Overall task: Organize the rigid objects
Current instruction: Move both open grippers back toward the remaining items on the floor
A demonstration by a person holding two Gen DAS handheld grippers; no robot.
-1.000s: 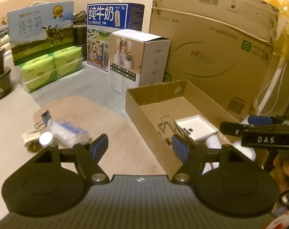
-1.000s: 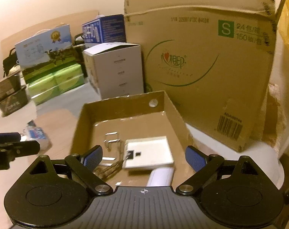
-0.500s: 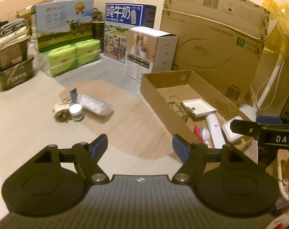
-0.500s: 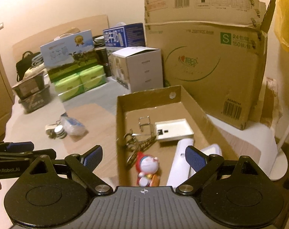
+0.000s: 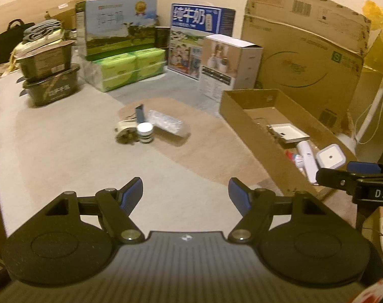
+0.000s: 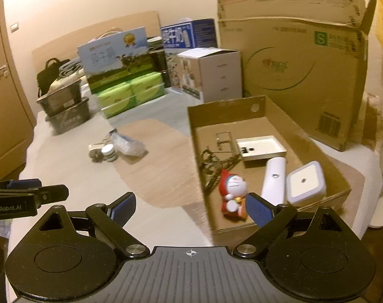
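Matte black left gripper (image 5: 185, 192) with ribbed housing, round side discs, triangular cut-outs, silver pivot screws, blue ridged pads (image 5: 131, 194), matching right gripper (image 6: 190, 207), white "DAS" lettering, white "GenRobot.AI" lettering on side arms

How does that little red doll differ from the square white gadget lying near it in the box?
The doll is red and white with a face and limbs; the gadget is a plain rounded square, white on top with a greyish rim. The doll lies tipped on its side; the gadget sits flat, one small dot at its centre. The doll is near the tray's middle, the gadget by its right wall. Both rest untouched in the tray's near end.
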